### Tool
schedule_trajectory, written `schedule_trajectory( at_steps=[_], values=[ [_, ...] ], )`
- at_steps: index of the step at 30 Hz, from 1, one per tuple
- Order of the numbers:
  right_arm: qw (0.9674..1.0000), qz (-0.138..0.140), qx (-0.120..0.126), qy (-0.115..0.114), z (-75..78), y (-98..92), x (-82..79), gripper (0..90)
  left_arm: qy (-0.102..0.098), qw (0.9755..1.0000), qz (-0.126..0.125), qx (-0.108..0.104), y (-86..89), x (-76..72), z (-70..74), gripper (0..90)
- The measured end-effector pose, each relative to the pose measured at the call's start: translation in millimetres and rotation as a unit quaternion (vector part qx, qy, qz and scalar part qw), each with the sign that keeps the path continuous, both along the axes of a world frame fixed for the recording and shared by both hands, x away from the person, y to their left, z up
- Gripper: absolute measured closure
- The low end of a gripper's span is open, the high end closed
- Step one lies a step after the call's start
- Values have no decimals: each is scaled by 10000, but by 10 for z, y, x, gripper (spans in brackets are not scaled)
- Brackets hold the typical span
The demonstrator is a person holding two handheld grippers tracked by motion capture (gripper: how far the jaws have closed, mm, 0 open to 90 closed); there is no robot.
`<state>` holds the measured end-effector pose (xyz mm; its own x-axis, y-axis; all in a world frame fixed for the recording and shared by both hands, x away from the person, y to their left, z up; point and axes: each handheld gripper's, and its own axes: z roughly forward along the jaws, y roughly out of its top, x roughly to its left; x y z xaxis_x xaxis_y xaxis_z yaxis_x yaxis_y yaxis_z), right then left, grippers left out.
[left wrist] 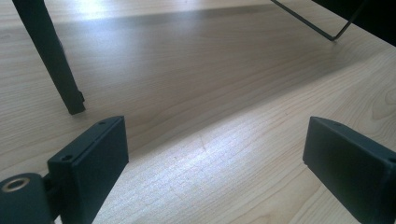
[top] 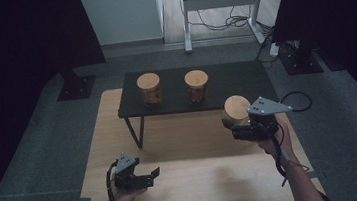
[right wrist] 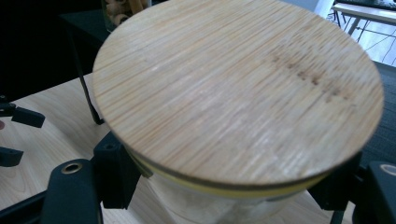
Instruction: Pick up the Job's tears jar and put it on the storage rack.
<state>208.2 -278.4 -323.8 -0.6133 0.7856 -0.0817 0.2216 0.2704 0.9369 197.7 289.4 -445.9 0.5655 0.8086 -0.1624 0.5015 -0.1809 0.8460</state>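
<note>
Right tool grips a glass jar with a round bamboo lid, jaws pressed on the glass just under the lid rim. In the right gripper view the lid sits close to the camera, tilted, with a jaw on each side of the jar below it. The jar is held above the right part of the light wooden worktop, just near of the front right corner of the low black shelf. Whether it touches the worktop cannot be told.

Two more lidded jars stand upright on the shelf, well apart from each other: one at the left, one near the middle. Both show brownish contents; what they are is too small to tell.

Left tool is at the near left of the worktop, jaws standing wide open with nothing between them. The left gripper view shows bare wood between the two jaws, a black shelf leg at the far left and a thin wire leg at the far right.
</note>
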Motion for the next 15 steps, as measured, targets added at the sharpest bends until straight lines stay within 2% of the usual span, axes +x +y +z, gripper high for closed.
schedule_trajectory(
  at_steps=[15],
  values=[
    [9999,-127,-53,-3,70,25,137,248,0,10000,21,-7,28,5,1,64]
  ],
)
